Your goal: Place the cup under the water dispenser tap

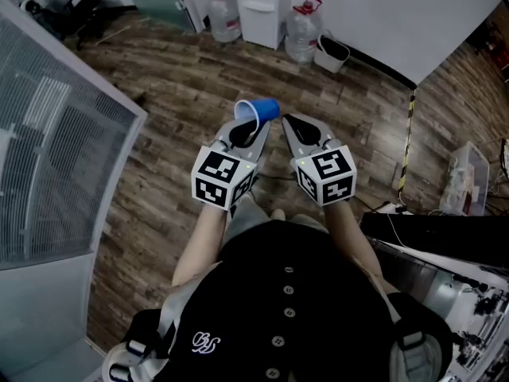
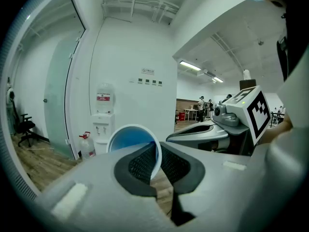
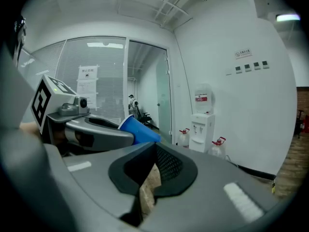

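Left gripper [image 2: 157, 154] pinched narrow on the rim of the blue cup [image 2: 126, 138]. Cup is on its side, held above the wooden floor [image 1: 183, 86]. Right gripper [image 3: 155, 149] just beside, jaws together, empty. Water dispenser [image 1: 262, 6] at the floor's far edge, well apart from the cup.

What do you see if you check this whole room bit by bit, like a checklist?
Surface: wooden floor; no table in use.
Job's things: blue cup held on its side by the rim; water dispenser far off at the white wall, cup not yet there.
Clutter: water bottles on both sides of the dispenser, a bin beside them, a clear plastic box at the right.
Grippers: left gripper shut on the cup's rim; right gripper shut, empty.
Cables: thin cables on the floor at the right, near a striped strip.
Surroundings: glass wall at the left.
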Demonstrator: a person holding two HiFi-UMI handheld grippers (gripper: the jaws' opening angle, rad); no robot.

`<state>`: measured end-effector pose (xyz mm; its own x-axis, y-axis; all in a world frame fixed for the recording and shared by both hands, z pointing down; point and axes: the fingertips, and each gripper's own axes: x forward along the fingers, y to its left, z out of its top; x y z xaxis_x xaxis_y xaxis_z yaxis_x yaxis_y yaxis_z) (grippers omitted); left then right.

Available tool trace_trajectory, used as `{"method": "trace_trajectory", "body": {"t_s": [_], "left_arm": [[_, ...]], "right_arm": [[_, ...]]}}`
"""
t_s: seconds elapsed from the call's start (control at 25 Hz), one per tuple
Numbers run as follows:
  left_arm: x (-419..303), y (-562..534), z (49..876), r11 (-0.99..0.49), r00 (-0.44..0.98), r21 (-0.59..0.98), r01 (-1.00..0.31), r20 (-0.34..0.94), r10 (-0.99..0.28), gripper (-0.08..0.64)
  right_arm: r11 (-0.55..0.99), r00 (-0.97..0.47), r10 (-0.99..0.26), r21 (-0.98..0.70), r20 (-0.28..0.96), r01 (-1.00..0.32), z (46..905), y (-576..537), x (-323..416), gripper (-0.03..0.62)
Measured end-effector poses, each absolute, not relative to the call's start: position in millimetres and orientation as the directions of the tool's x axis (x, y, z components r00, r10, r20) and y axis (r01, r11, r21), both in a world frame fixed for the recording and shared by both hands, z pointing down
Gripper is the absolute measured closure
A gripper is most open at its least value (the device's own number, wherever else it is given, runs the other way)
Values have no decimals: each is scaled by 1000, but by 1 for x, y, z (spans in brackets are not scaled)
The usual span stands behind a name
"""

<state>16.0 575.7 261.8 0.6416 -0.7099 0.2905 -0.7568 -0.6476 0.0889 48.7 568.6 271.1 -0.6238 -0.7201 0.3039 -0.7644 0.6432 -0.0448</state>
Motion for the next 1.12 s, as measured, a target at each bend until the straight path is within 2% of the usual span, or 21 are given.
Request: {"method": "trace_trajectory", "body": {"t_s": [0.64, 1.0, 1.12], "left_arm": [[11, 551, 272, -636, 660, 178, -751, 241, -712, 545], [-36, 448, 293, -647, 666, 177, -742, 304, -681, 545], [-53, 399, 288, -680, 680, 127, -722, 313, -663, 545]], "right_arm": [[592, -598, -754, -113, 271, -798, 282, 541, 57, 591], [567, -586, -769, -149, 255, -810, 287, 436, 12, 591], [559, -570, -781, -120, 256, -820, 280, 394, -5, 591]]}}
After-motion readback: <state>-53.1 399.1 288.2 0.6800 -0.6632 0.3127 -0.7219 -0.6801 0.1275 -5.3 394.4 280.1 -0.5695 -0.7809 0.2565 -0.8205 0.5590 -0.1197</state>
